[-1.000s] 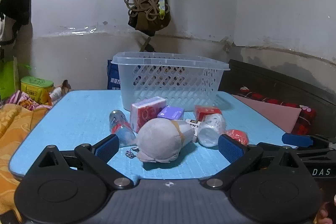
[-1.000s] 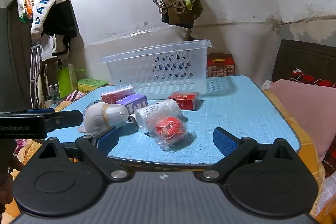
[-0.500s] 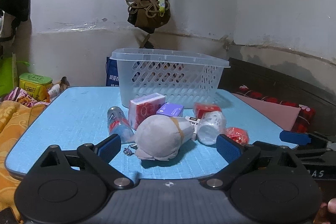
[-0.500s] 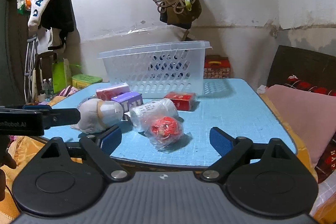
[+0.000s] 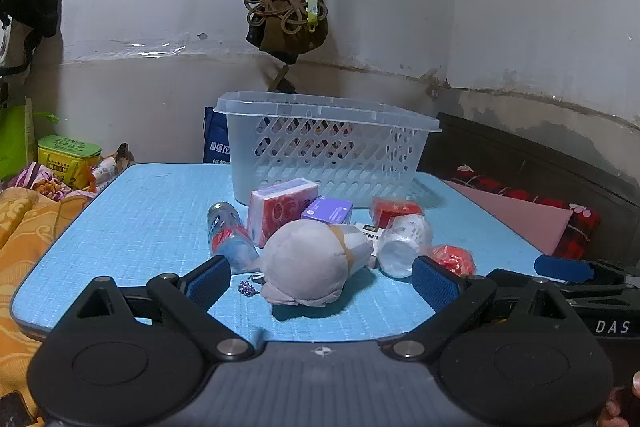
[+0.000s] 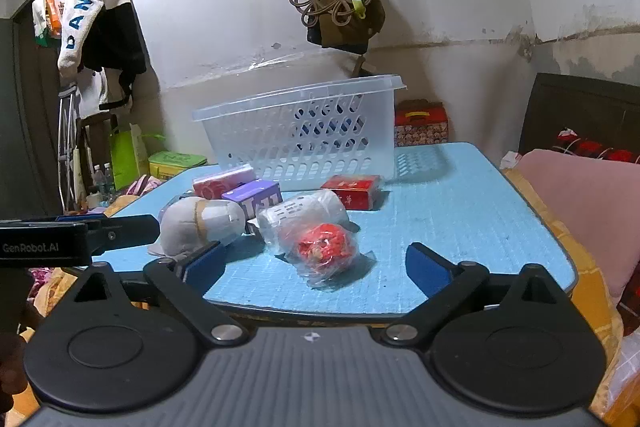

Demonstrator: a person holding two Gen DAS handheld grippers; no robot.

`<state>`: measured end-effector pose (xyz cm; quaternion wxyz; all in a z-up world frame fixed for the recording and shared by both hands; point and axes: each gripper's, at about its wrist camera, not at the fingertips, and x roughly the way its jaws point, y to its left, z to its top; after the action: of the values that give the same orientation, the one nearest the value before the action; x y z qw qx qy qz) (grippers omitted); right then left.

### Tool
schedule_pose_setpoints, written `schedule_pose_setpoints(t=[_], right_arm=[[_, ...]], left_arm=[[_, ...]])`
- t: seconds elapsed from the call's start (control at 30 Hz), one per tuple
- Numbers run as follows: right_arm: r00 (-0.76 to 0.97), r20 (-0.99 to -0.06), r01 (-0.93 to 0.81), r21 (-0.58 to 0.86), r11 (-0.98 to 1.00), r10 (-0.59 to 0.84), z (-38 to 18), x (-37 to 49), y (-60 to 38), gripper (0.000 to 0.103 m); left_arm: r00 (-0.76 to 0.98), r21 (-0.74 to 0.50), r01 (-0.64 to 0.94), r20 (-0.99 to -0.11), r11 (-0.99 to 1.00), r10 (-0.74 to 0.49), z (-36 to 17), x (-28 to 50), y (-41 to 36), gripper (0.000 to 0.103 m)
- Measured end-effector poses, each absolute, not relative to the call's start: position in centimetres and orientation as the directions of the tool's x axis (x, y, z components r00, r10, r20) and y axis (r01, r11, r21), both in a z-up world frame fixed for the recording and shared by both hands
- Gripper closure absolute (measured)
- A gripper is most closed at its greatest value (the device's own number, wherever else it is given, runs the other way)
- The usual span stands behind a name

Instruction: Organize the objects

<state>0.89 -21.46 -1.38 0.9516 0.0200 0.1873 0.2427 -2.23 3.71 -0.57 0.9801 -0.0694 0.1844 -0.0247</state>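
1. The task looks barely begun: the basket (image 5: 328, 147) stands at mid-frame at the far side of the blue table (image 5: 140, 219), and no item can be made out inside it through the slots.
2. Everything to be sorted lies in a cluster below the basket in the frame: a plush (image 5: 312, 263), a bottle (image 5: 228, 235), a pink pack (image 5: 280, 207), a purple box (image 5: 328, 209), a red box (image 6: 352, 189), a white wrapped roll (image 6: 304, 213) and a red bagged ball (image 6: 326, 247).
3. The left gripper (image 5: 320, 277) stands wide and empty, the plush lying between and beyond its fingers, untouched.
4. The right gripper (image 6: 316, 267) is opening, already wide, and nothing is pinched; the ball sits just ahead of it.
5. Against the earlier frames, no object has shifted; both views show nearly the same scene, only slightly reframed.
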Motion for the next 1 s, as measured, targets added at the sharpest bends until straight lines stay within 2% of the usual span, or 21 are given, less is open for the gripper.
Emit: schedule_pose_setpoints(t=[0.23, 1.0], right_arm=[[0.806, -0.343, -0.458, 0.156, 0.875, 0.482, -1.48, 0.96, -21.8, 0.0], [0.804, -0.333, -0.459, 0.181, 0.87, 0.493, -1.56, 0.6, -22.26, 0.0]], left_arm=[[0.927, -0.181, 0.069, -0.351, 0.981, -0.13, -0.52, -2.39, 3.66, 0.004], [0.929, -0.171, 0.05, -0.355, 0.984, -0.109, -0.48, -2.73, 3.36, 0.004]])
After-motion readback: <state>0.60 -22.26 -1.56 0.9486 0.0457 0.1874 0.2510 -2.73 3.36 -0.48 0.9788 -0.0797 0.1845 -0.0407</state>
